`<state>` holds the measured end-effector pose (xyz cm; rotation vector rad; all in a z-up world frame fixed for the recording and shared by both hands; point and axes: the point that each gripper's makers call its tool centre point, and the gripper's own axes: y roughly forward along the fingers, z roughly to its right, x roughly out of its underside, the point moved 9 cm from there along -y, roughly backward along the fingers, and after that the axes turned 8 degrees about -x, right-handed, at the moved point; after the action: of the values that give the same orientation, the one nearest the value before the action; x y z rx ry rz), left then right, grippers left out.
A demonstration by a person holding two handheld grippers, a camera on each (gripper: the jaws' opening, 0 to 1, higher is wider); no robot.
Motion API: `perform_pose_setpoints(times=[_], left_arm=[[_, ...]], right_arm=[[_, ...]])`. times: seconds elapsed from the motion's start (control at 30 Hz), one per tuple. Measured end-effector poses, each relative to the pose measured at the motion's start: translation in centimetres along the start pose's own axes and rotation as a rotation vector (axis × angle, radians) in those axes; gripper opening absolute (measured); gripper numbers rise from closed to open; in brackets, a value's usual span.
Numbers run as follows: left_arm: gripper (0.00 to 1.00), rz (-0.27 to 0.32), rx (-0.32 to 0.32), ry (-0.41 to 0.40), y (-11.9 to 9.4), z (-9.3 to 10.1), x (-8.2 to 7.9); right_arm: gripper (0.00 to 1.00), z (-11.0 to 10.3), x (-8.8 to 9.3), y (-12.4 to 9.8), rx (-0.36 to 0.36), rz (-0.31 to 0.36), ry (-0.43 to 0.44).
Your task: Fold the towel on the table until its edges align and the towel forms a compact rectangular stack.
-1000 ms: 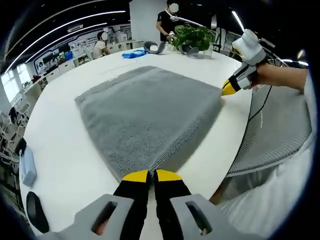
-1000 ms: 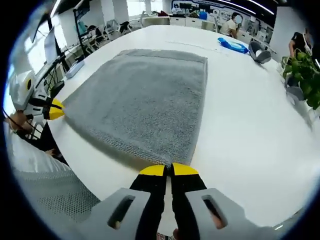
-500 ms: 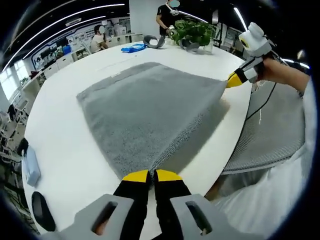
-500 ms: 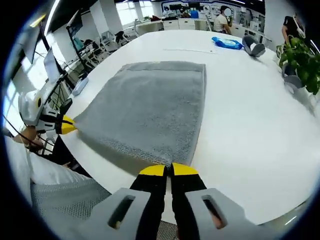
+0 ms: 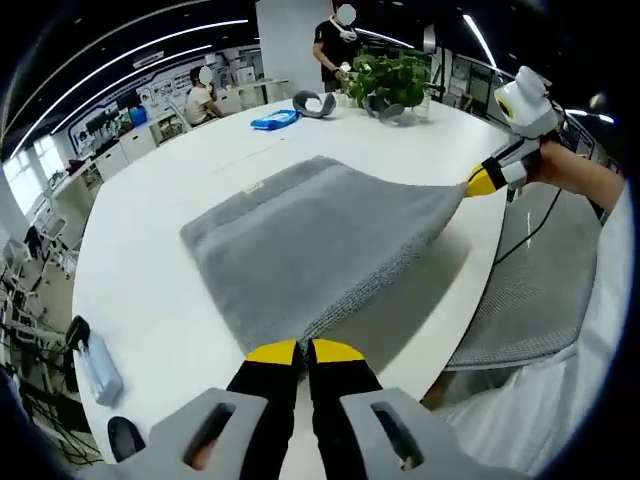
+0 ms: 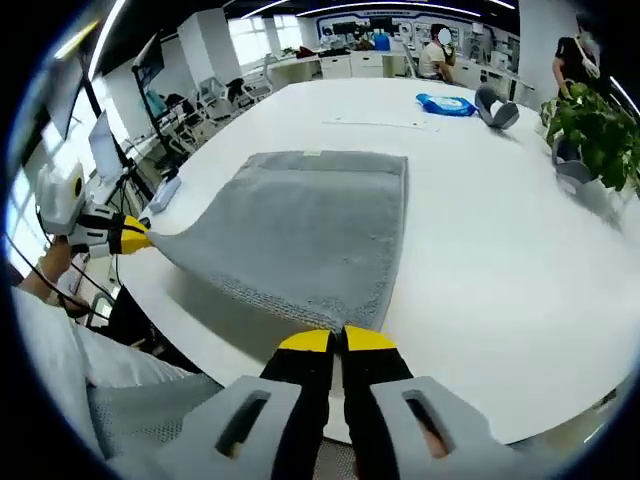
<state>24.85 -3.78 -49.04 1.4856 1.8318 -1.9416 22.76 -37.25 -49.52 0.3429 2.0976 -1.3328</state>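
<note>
Change: near edge of towel (image 5: 310,255) now lifted off table (image 5: 150,300), shadow under it; far part lies flat.
Table: white, round, towel on its middle.
Towel: grey, near corners pinched at both jaw tips.
Left gripper (image 5: 305,351): jaws clamped on one near corner.
Right gripper (image 6: 335,340): jaws clamped on the other.
Around: potted plant (image 5: 385,75), blue cloth (image 6: 447,103) well beyond towel, nothing blocking.

We see the towel (image 5: 310,250) as grey terry cloth, rough and matt, on a smooth white table (image 5: 150,300) with a faint sheen, beside a mesh-fabric chair (image 5: 535,290).
</note>
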Motion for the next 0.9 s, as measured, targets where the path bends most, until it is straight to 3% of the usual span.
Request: perform_pose_setpoints(times=[0.47, 0.7, 0.9], left_arm=[[0.04, 0.079, -0.038, 0.047, -2.3, -0.5, -2.8], [0.04, 0.104, -0.061, 0.078, -3.1, -0.7, -4.0], [0.03, 0.109, -0.027, 0.042, -3.7, -0.9, -4.7]], right_arm=[[0.00, -0.7, -1.1, -1.6, 0.039, 0.029, -0.050], [0.00, -0.7, -1.8, -2.9, 0.029, 0.071, -0.016], [0.00, -0.6, -2.7, -3.7, 0.032, 0.098, -0.012]])
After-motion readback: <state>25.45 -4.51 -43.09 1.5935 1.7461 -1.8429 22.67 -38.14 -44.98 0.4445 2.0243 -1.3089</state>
